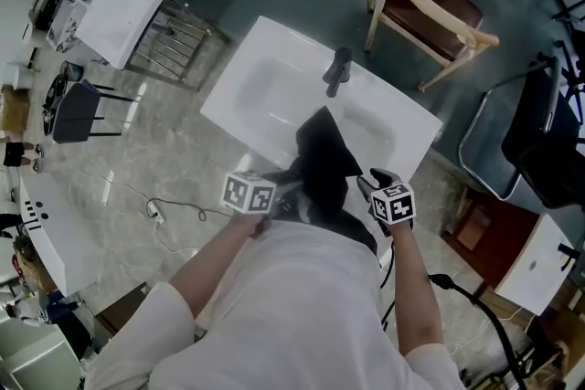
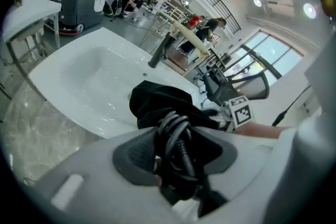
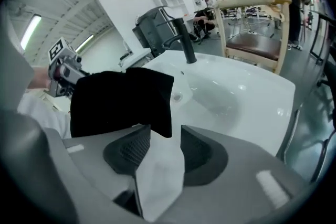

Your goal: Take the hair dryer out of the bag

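Above the near rim of a white sink (image 1: 265, 78) with a black faucet (image 1: 338, 70), the left claw (image 2: 176, 152) clamps the hair dryer's coiled black cord (image 2: 176, 131) at the black bag (image 1: 324, 160), while the right claw (image 3: 165, 147) stands released beside the bag's edge.

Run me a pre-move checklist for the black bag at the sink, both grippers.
1. Left gripper jaws clamped on the coiled black cord: ok.
2. Right gripper gripping the black fabric bag: not ok. The jaws stand apart, and only a corner of the bag hangs at their tips.
3. Hair dryer body out of the bag: cannot tell, only the cord shows.
4. Bag held above the white ceramic sink, apart from the black faucet: ok.
5. Cord free of the bag's fabric: cannot tell, the bundle sits right against it.
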A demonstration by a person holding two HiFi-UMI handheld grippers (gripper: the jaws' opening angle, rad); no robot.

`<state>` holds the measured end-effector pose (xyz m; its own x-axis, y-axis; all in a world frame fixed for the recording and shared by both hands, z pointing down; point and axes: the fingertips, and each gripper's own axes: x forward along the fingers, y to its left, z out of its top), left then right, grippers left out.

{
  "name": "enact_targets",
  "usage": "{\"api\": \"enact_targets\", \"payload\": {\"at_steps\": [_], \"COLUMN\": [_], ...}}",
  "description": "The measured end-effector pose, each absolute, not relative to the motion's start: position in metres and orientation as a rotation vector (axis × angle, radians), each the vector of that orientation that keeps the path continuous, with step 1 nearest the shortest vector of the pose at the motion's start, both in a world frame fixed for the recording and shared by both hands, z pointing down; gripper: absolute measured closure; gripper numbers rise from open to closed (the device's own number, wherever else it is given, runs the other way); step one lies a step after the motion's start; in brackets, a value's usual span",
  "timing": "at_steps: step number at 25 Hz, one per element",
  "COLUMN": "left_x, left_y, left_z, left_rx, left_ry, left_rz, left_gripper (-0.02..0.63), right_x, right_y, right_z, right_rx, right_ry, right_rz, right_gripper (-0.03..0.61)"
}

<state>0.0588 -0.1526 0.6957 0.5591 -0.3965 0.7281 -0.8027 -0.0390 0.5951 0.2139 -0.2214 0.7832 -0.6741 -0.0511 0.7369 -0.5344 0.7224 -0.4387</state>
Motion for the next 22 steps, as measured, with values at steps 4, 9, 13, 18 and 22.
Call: {"api": "enact_targets", "payload": {"at_steps": [4,9,13,18,22], "left_x": [0.063,0.057,0.054,0.045,0.035], "left_y": [-0.155,-0.153,-0.147,-0.140,-0.131], "left_z": [0.685,0.685,0.679,0.675,0.670], "left_rx": [1.672,1.675,1.694,1.708,1.711], "left_ry": [-1.004,-0.995,-0.965,-0.941,-0.922], "left_rz": [0.423,0.424,0.429,0.444,0.445], "left_gripper": [0.425,0.425,0.425,0.425,0.425], "right_x": [0.204,0.196,0.205,0.224,0.242], "right_y": [-0.219,-0.227,-0.245,-0.279,-0.295], "right_z": [0.797,0.795,0.799,0.799,0.805], "right_rx": [0.369,0.355,0.449,0.631,0.724], "right_ry": [-2.164,-2.164,-2.110,-2.044,-1.970], "right_rz": [0.823,0.827,0.838,0.881,0.877], "right_gripper": [0.405,0.543,0.551,0.552,0.552]}}
